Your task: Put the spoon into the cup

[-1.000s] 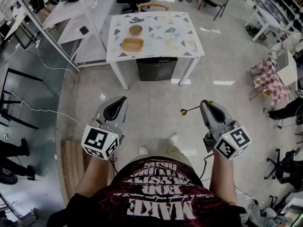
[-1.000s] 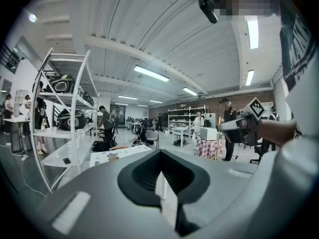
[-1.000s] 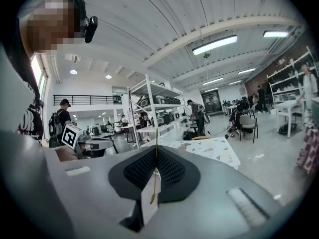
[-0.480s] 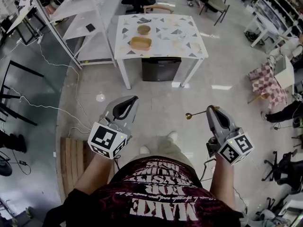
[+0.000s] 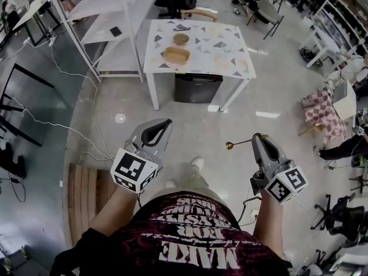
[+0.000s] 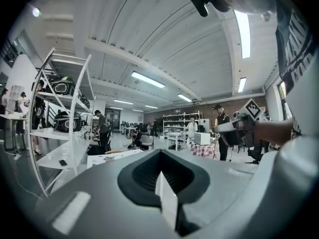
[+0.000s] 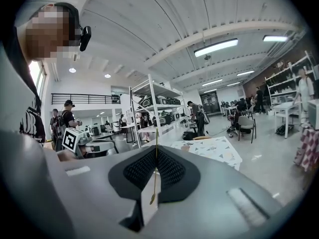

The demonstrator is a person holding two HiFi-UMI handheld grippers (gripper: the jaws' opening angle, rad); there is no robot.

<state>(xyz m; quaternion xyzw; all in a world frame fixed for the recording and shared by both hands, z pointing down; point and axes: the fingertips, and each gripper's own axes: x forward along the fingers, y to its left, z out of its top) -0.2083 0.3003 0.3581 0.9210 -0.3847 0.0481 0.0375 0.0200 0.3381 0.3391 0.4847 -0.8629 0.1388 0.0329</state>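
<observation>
Jaws of the right gripper [image 5: 259, 138] are pressed together on the handle end of a slim gold-coloured spoon [image 5: 244, 142], seen from the head view as the person stands on the open floor. The spoon juts out sideways toward the person's left, with its small bowl hanging free over the floor. The left gripper [image 5: 165, 123] is level with it, jaws together and carrying nothing. Well ahead stands a white table [image 5: 230, 62] with a triangle pattern. It carries a small round brown vessel, seemingly the cup [image 5: 181, 38], and just beside that an oblong wooden dish [image 5: 176, 55]. A dark box [image 5: 194, 88] sits under the table.

From the left gripper view, the left gripper [image 6: 162, 183] shows its dark pads meeting along one seam with nothing between them. The right gripper [image 6: 234, 129] is in sight off to one side.

From the right gripper view, the right gripper [image 7: 154, 183] pinches the spoon [image 7: 155, 168], seen edge-on as a thin gold line rising out of the seam. The table [image 7: 219, 153] lies far ahead across the floor.

By its look the spoon is thin metal, which would make it light, stiff and slick. Held only by the handle tip, it could swivel in the pads if knocked. The hold at the handle end looks right for lowering it bowl first into the cup, which may itself be light enough to tip when nudged.
</observation>
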